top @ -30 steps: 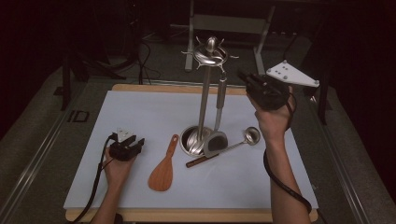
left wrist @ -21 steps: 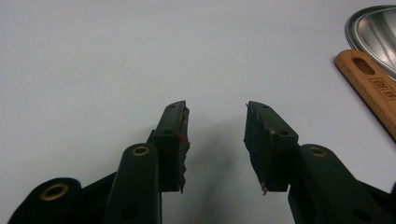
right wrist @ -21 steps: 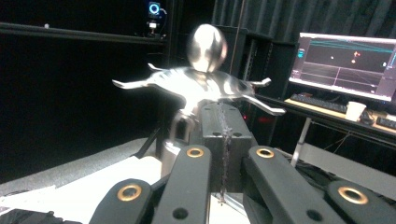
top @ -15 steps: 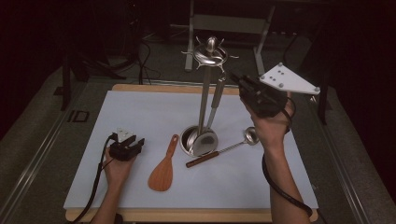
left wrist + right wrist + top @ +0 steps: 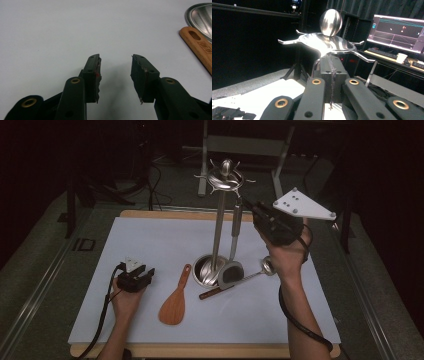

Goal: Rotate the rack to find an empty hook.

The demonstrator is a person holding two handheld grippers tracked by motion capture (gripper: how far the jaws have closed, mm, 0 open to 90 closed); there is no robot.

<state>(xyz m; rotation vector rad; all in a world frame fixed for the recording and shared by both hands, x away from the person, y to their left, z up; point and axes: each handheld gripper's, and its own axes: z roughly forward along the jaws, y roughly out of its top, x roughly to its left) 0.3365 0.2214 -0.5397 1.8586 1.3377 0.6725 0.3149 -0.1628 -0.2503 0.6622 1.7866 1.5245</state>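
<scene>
A steel utensil stand (image 5: 219,230) rises from a round base on the white mat, its hooked top (image 5: 327,43) just ahead of my right gripper (image 5: 332,67). The right gripper (image 5: 248,206), held high, is shut on the upper end of a steel-handled turner (image 5: 230,273), which hangs down with its dark head beside the stand's base. A wooden rice paddle (image 5: 175,302) and a ladle (image 5: 240,280) lie on the mat in front of the stand. Left of the paddle, my left gripper (image 5: 138,274) rests low on the mat, open and empty (image 5: 115,68), with the paddle's handle (image 5: 197,47) to its right.
The white mat (image 5: 150,240) covers a wooden table with bare room at left and along the front. Dark floor, cables and metal frame legs lie beyond the far edge. A lit monitor (image 5: 398,32) and desk stand behind the stand's top.
The right gripper has moved left and slightly up toward the stand's top, carrying the turner, whose head swung near the base. The left gripper has not moved.
</scene>
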